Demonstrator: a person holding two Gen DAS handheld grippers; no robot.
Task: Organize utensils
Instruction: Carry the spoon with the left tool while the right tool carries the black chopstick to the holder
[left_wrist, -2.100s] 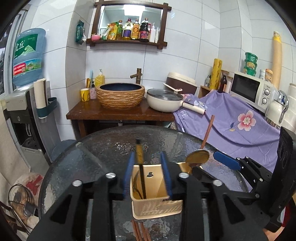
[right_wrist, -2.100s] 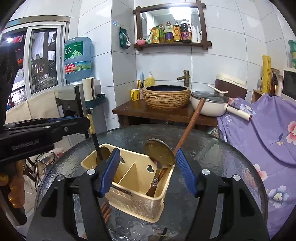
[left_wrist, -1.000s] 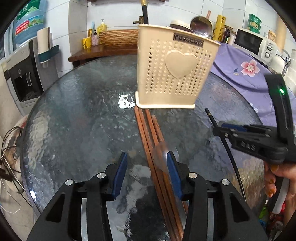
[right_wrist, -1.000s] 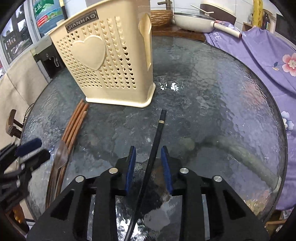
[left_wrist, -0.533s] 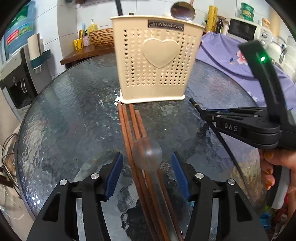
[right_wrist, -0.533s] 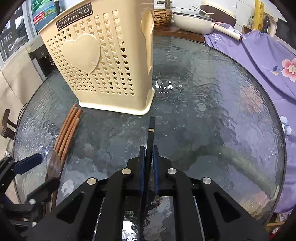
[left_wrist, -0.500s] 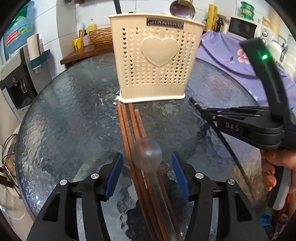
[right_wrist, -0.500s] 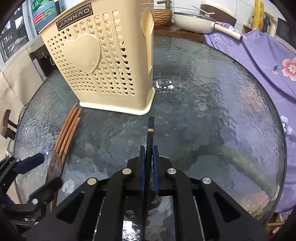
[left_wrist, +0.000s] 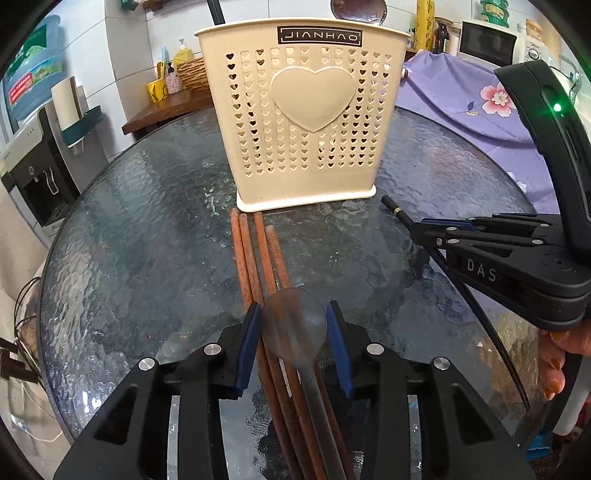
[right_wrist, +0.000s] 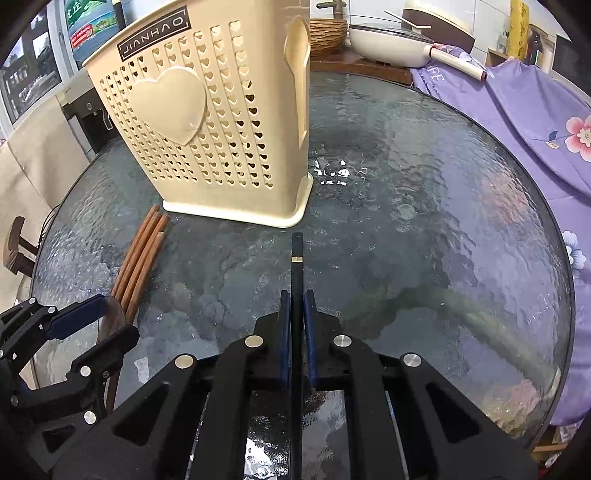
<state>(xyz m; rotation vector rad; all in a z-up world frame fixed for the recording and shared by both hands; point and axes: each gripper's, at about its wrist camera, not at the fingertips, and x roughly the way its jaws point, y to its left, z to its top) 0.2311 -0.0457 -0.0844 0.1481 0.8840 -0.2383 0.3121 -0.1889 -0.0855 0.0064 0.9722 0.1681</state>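
Right hand-held gripper (right_wrist: 294, 317) pinching slim black gold-banded chopstick (right_wrist: 296, 258), left hand-held gripper (left_wrist: 294, 328) spread astride spoon (left_wrist: 295, 325), brown chopsticks (left_wrist: 255, 254) beside cream heart-holed caddy (left_wrist: 303, 122)

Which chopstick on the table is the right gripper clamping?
The black chopstick with the gold band, lying apart; the four brown chopsticks lie bundled by the left gripper.
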